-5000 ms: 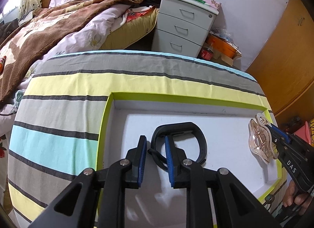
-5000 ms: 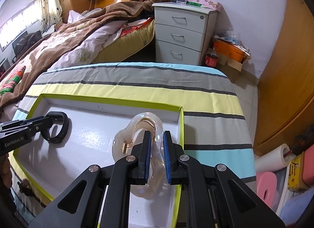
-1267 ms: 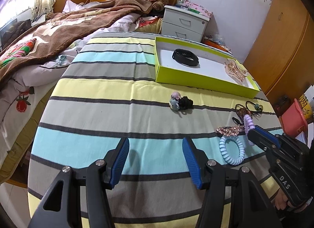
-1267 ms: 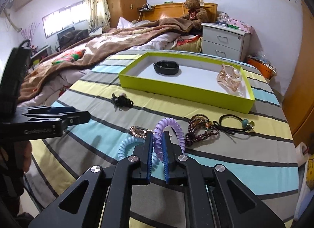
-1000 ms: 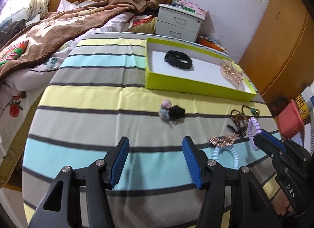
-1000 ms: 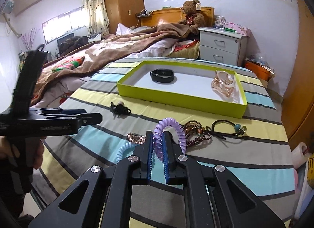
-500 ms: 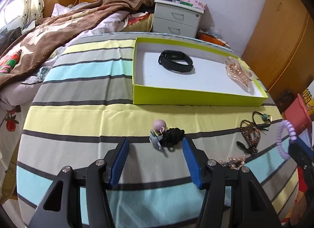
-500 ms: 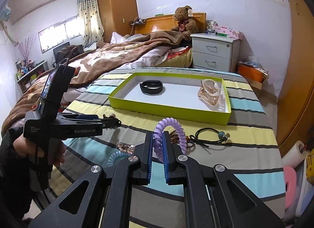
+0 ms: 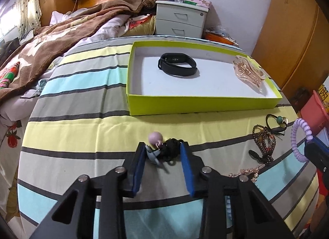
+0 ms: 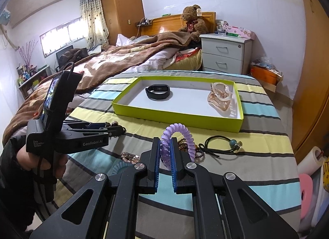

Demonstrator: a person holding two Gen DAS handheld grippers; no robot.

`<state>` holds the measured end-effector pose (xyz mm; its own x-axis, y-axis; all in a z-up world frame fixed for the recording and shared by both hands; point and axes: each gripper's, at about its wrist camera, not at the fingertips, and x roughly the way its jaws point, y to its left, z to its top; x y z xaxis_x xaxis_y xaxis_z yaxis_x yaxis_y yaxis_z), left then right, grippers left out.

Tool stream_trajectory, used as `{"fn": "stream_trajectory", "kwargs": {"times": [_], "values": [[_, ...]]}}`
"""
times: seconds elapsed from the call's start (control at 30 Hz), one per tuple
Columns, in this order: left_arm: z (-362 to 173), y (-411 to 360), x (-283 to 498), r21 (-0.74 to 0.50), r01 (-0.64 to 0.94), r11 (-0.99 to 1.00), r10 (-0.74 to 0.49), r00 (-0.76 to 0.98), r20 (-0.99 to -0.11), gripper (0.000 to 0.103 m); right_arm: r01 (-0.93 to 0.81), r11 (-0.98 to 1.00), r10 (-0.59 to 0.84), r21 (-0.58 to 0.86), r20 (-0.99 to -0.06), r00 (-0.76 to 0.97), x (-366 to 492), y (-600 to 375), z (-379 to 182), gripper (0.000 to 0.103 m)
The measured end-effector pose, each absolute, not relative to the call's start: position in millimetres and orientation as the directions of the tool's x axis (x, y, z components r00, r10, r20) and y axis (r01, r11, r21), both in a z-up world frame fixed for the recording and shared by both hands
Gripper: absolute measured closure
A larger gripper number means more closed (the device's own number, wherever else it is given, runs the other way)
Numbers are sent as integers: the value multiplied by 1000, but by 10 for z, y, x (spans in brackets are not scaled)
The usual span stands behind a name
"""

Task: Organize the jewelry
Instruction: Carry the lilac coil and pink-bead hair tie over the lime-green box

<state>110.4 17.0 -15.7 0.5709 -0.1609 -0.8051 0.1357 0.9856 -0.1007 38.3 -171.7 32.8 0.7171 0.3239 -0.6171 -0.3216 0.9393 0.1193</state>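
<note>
Since a second ago, left gripper (image 9: pixel 162 157) has advanced over the black hair tie with beads (image 9: pixel 164 150), jaws closing, bracketing it.

Right wrist view: right gripper (image 10: pixel 165 156) pinches the glossy lilac coil tie (image 10: pixel 178 136). Green tray (image 10: pixel 174 115) holds a matte wristband (image 10: pixel 158 91) and translucent clip (image 10: pixel 220 96); five pieces remain outside.

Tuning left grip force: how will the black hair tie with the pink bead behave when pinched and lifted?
The black hair tie looks like soft bunched cord, so it will probably squash and dangle. Its pink bead is round and may swing or slip past the pads. Left gripper brackets it; contact looks partial.
</note>
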Motion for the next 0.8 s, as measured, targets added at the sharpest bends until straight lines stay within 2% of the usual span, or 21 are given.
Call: {"fn": "stream_trajectory", "kwargs": {"times": [0.8], "values": [[116,162,945,-103,141,985,-168,617,-769,73,-322,940,323,112,-596,735,405,-1759,458,93]]}}
